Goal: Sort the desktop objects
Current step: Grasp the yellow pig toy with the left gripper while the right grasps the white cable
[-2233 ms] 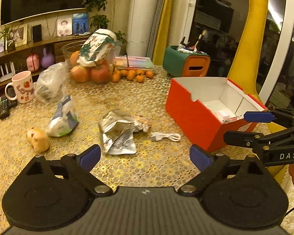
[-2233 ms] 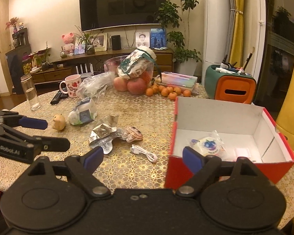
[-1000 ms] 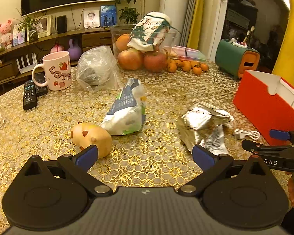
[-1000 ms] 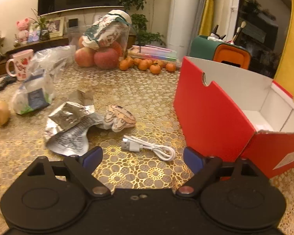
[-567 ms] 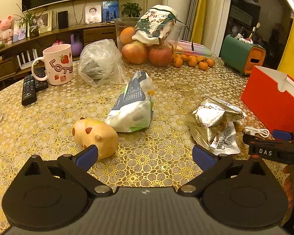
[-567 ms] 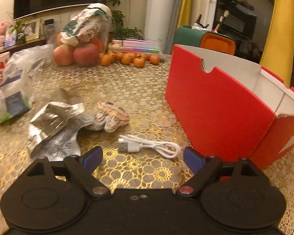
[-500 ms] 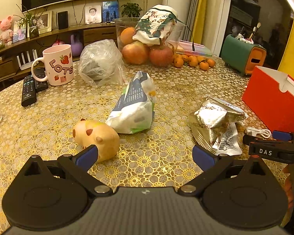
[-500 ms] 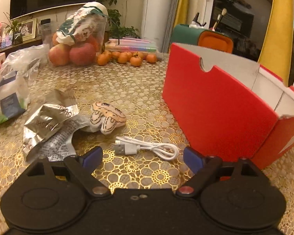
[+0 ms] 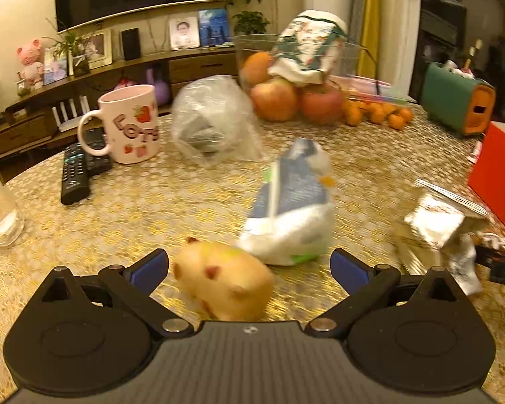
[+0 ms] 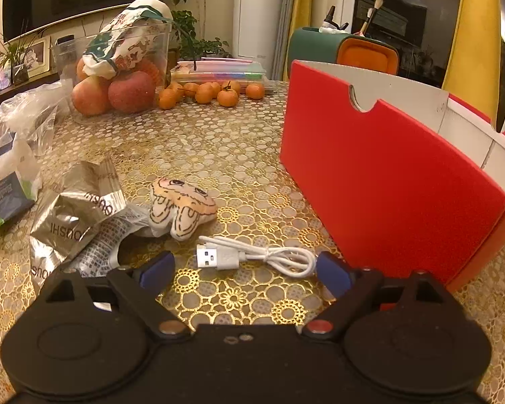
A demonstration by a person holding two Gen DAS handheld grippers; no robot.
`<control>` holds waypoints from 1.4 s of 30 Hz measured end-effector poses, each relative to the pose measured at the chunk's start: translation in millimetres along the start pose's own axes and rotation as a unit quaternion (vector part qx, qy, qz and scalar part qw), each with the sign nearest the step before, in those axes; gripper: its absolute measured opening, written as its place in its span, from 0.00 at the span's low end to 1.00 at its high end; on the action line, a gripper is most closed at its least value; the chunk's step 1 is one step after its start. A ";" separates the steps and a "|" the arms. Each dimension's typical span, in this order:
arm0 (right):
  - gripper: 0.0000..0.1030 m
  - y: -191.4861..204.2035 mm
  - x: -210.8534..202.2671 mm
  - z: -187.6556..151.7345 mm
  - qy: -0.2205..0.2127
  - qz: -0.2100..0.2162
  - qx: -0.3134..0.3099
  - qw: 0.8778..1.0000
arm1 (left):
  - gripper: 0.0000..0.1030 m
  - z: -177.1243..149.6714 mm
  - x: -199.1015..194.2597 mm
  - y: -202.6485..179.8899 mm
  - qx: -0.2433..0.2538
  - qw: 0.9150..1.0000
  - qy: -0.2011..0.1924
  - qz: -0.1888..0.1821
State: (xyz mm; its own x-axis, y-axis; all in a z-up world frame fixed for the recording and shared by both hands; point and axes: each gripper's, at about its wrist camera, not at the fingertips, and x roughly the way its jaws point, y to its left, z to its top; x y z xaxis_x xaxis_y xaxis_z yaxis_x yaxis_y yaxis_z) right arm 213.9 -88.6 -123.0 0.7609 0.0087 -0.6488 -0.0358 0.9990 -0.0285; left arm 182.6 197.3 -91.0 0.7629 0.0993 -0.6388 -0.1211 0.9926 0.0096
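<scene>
a: where's the left gripper?
b: low over the worktop, its fingers spread wide and holding nothing. the yellow hamster toy lies between the 2 blue pads, closer to the left one; whether they touch it i cannot tell, that view is blurred
a: what's beyond it?
b: a white and blue snack bag just past the toy, a crumpled foil packet to the right, and further back a pink mug, a remote and a clear plastic bag
a: and the right gripper?
b: also wide open and empty, down near the worktop. the white usb cable lies right in front between its fingers, the looped end close by the right pad
a: the box?
b: the red box stands open-topped just right of the cable. a small cartoon plush rests beside the foil packet, left of the box, with small oranges and a fruit bowl behind
</scene>
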 end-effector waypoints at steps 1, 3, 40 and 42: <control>0.89 -0.8 0.3 -0.1 0.001 0.003 0.002 1.000 | 1.00 0.4 1.3 4.7 -0.002 1.000 0.001 -0.001; 0.88 -2.5 1.4 0.3 0.003 0.010 0.009 1.000 | 1.00 0.4 4.9 13.4 -0.002 1.000 0.007 -0.007; 0.65 -7.5 -11.3 -6.8 -0.010 0.029 0.007 1.000 | 0.64 -17.5 1.8 18.9 -0.028 0.999 0.015 -0.004; 0.63 -9.4 -13.9 -8.0 -0.008 0.031 0.008 0.999 | 0.64 -18.0 -3.9 16.9 -0.030 0.999 0.015 -0.004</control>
State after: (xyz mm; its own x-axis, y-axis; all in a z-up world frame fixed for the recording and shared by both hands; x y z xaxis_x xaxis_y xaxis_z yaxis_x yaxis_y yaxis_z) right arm 198.5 -98.4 -119.8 0.7682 0.0703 -0.6364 -0.0723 0.9971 0.0228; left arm 166.1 212.4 -102.2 0.7442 0.0873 -0.6622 -0.1529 0.9874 -0.0417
